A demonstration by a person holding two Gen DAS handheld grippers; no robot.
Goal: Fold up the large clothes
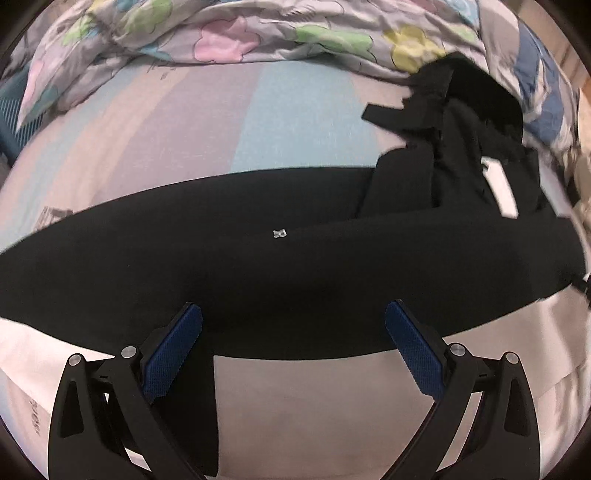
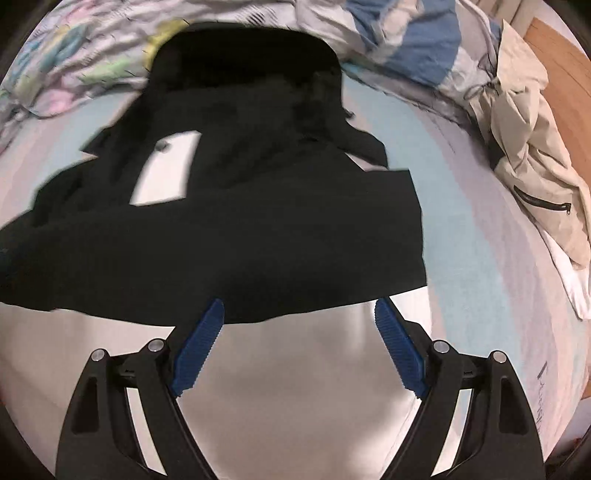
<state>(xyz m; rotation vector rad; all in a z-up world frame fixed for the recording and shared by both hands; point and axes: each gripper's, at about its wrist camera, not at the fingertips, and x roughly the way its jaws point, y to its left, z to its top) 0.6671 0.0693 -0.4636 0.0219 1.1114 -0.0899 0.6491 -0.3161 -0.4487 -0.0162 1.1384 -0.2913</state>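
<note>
A large black garment point(image 1: 280, 266) lies spread across the striped bed sheet point(image 1: 207, 125), with a small silver mark on it and a white label point(image 1: 498, 184) near its bunched far right end. My left gripper point(image 1: 293, 314) is open, its blue pads point(image 1: 173, 354) over the garment's near edge. In the right wrist view the same black garment point(image 2: 258, 221) shows its white label point(image 2: 166, 170) and a hood-like end at the top. My right gripper point(image 2: 299, 308) is open, its fingertips at the garment's near hem, holding nothing.
A floral duvet point(image 1: 229, 33) is bunched along the far side of the bed. A beige jacket point(image 2: 528, 155) with a zip pocket lies at the right, by a wooden headboard point(image 2: 561, 66). Bare sheet point(image 2: 295, 387) lies under both grippers.
</note>
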